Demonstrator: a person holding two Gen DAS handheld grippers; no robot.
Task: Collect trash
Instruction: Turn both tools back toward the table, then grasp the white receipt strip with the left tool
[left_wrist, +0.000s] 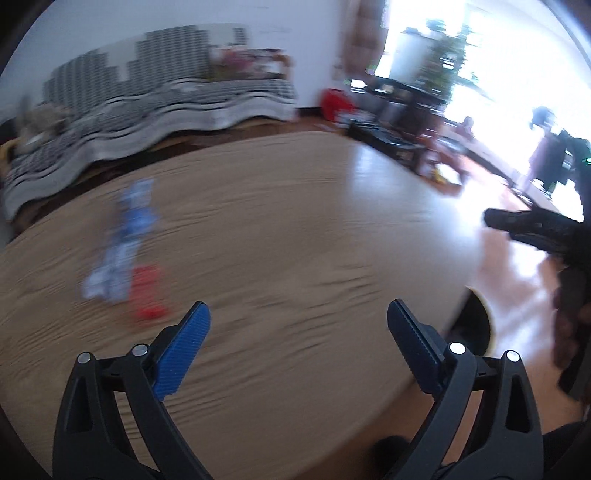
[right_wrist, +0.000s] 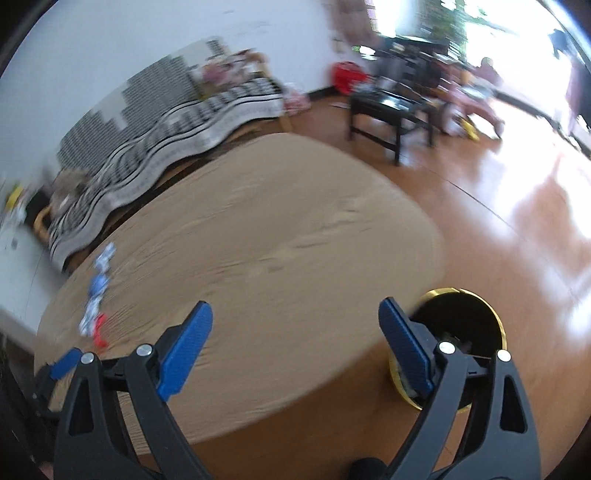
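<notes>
Two grippers hang spread wide and empty above a round wooden table (left_wrist: 295, 229): the left gripper (left_wrist: 298, 325) and the right gripper (right_wrist: 295, 325), nothing between their blue pads. Out to the left lie the trash, a blue-and-white wrapper (left_wrist: 125, 236) touching a red scrap (left_wrist: 147, 291). A gold-rimmed bin (right_wrist: 461, 332) stands beside the table's right edge. Heavy blur suggests fast motion; a hurried grab could skid the light wrapper away or off the table.

A big round wooden table (left_wrist: 280, 229) stood on a shiny brown floor (right_wrist: 517, 229). Behind it was a sofa (left_wrist: 155, 107) with a black and white striped cover. A dark low table (right_wrist: 391, 110) and a red bag (right_wrist: 345, 75) sat farther back, near a bright window (left_wrist: 491, 48).
</notes>
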